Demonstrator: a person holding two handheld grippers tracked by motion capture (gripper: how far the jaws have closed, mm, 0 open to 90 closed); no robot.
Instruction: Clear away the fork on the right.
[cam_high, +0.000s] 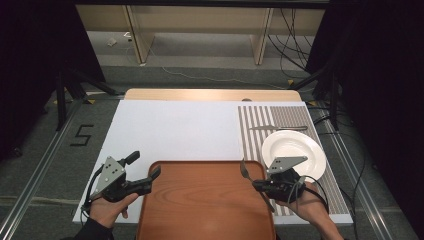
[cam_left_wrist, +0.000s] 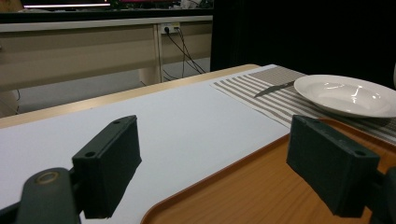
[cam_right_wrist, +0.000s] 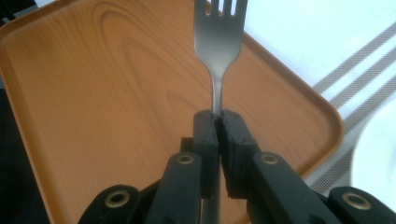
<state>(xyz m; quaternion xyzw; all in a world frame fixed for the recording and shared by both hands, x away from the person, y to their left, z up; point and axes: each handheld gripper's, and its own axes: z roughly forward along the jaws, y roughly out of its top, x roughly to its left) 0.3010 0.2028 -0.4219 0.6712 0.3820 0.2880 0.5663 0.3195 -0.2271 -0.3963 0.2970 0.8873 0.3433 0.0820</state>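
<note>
Right gripper (cam_right_wrist: 218, 122) has its two black jaws pressed together on the handle of a metal fork (cam_right_wrist: 219, 42), whose tines point away from the hand and out over the wooden tray (cam_right_wrist: 93, 93). In the high view this gripper (cam_high: 256, 184) sits at the tray's (cam_high: 205, 200) right edge, close to the near right corner of the surface (cam_high: 175, 130), and the fork (cam_high: 244, 170) angles up from it above the tray's far right corner, its handle also running back past the jaws toward the near edge. Beside it, on the striped placemat (cam_high: 260, 122) that covers the right end of the surface, stands a white plate (cam_high: 295, 145), just right of the tray and partly behind the grey plate on the gripper. A knife (cam_high: 277, 128) lies on the mat just beyond the plate, nearer the far edge. At the tray's left edge, the left gripper (cam_high: 145, 167) is held in the person's left hand (cam_high: 107, 210) with its jaws spread wide and nothing between them; one jaw reaches over the tray's far left corner. In the left gripper view the jaws stand well apart, with the white surface (cam_left_wrist: 163, 121) and the tray's rim (cam_left_wrist: 233, 158) between them, and the plate (cam_left_wrist: 345, 95) and knife (cam_left_wrist: 273, 88) farther off on the mat (cam_left_wrist: 252, 88).
</note>
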